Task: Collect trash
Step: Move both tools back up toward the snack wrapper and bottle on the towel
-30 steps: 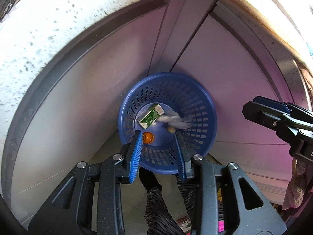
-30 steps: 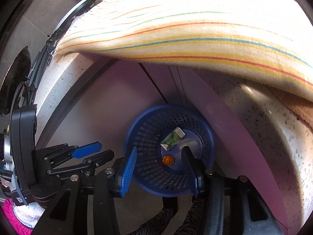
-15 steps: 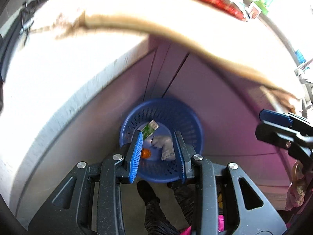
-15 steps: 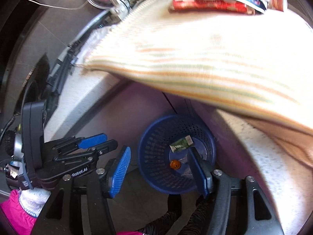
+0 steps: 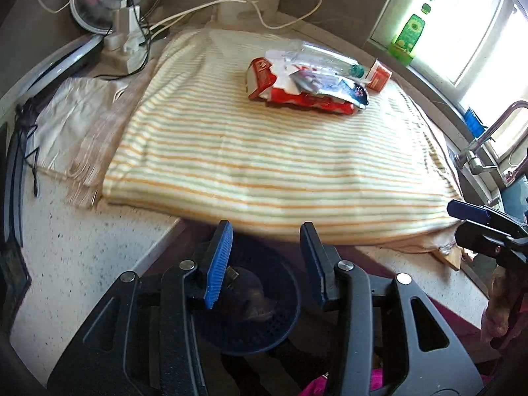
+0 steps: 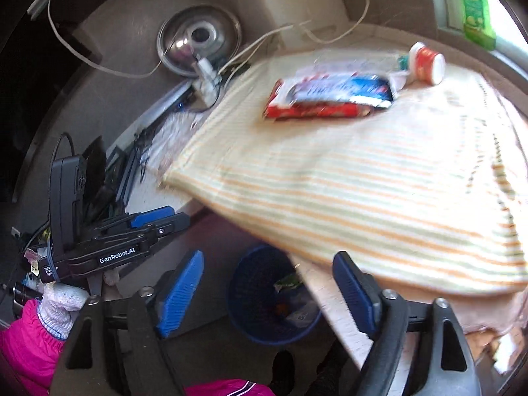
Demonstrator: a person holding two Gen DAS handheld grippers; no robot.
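On the striped cloth [image 5: 264,165] lies a pile of trash: a red wrapper [image 5: 297,94], a crumpled clear bottle [image 5: 316,54] and a small red-and-white cup [image 5: 379,74]. The same wrapper [image 6: 316,109] and cup [image 6: 427,62] show blurred in the right wrist view. A blue basket [image 5: 264,336] on the floor under the counter edge holds a few scraps. My left gripper [image 5: 265,260] hovers high over it, jaws opening, nothing between them. My right gripper [image 6: 267,290] is beside it above the basket [image 6: 244,313], jaws opening wide and empty.
A speckled counter [image 5: 66,257] carries the cloth. A metal fan [image 5: 109,0] and white cables stand at the back left. A green bottle [image 5: 409,33] sits on the windowsill, and a faucet [image 5: 475,155] is at the right. A gloved hand with a pink sleeve [image 6: 49,313] holds the left gripper.
Both grippers have risen from just above the basket to counter height, bringing the cloth and trash pile into view. Both pairs of jaws stand wider than before.
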